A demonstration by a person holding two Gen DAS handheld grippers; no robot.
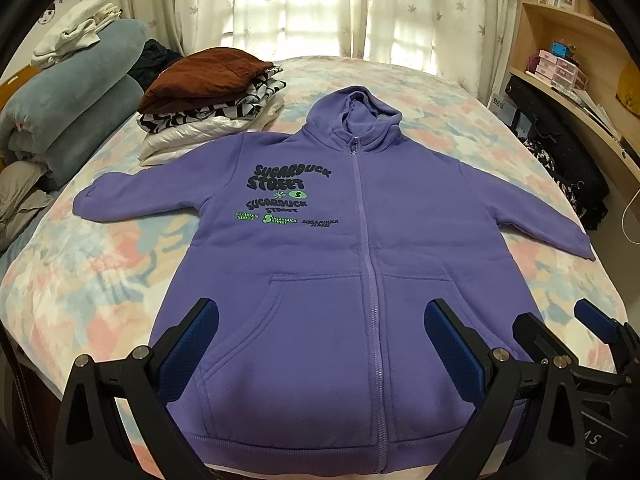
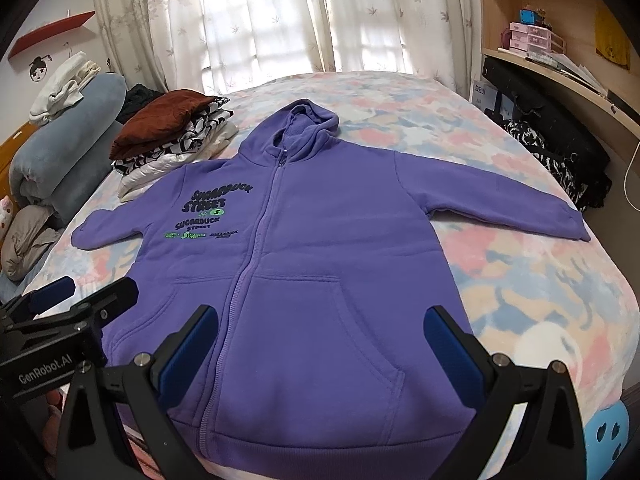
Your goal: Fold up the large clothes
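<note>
A bedroom: a bed [image 1: 100, 280] under a curtained window. The hoodie [image 1: 340, 280] lies flat on it, zipped, front up, its long axis running straight away from both grippers, hem nearest, hood far. The left gripper [image 1: 320, 316] and right gripper [image 2: 320, 316] hover side by side over the hem, jaws apart, empty.

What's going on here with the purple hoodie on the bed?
A person holds two handheld grippers over a purple zip-up hoodie spread flat, front up and zipped, sleeves out, on a floral bedspread. The left gripper and right gripper are both open above its hem end, gripping nothing. No fold has been made yet. A stack of folded clothes sits beyond the hoodie's sleeve.
</note>
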